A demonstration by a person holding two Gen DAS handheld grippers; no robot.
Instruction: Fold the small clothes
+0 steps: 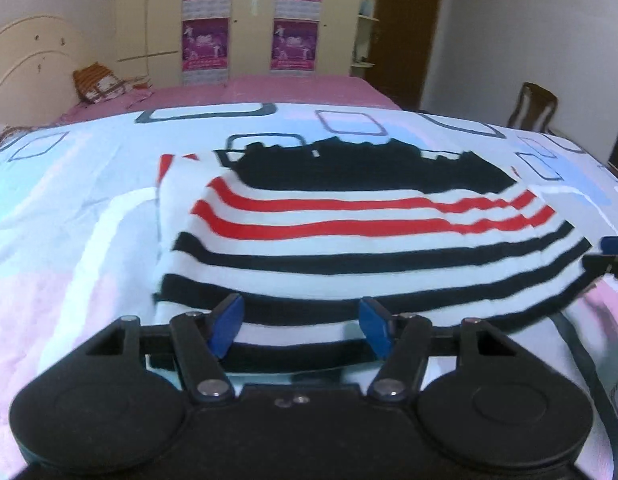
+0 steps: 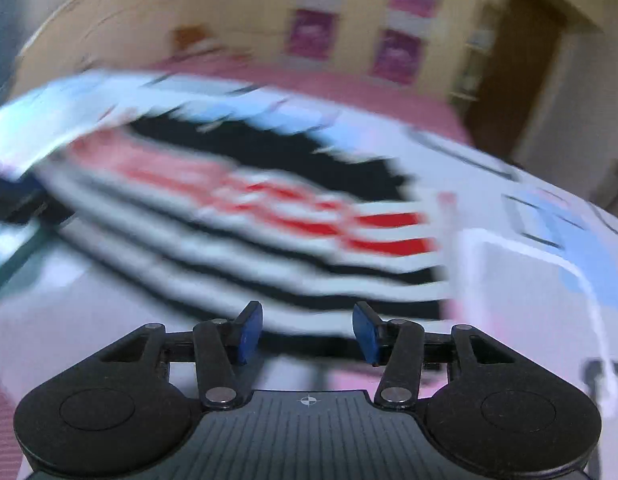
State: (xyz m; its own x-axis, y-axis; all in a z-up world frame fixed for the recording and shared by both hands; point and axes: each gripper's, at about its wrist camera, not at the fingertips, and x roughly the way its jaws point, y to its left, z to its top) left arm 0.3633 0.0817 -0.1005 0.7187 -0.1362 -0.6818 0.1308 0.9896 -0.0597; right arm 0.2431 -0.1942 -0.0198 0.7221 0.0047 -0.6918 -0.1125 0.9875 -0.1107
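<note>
Left wrist: striped garment [image 1: 349, 240] just ahead of spread, empty left tongs [image 1: 301, 326]; right tongs [image 2: 307, 330] likewise

both wrist views face striped garment [image 1: 349, 232] closely.

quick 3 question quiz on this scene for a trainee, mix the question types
1. True or false: the left gripper has cloth pinched between its jaws.
2. Which stripe colours does the garment show on white? A) green and yellow B) red and black C) blue and orange
3. Fill in: the garment lies on a patterned ____.

Key
1. False. The jaws stand apart with nothing pressed between them; the garment lies just ahead of them. The right gripper looks the same in its blurred view.
2. B. Red stripes sit farther from the grippers, black ones nearer, with a solid black part at the far edge.
3. Bedsheet, white with outlined rounded squares.
</note>
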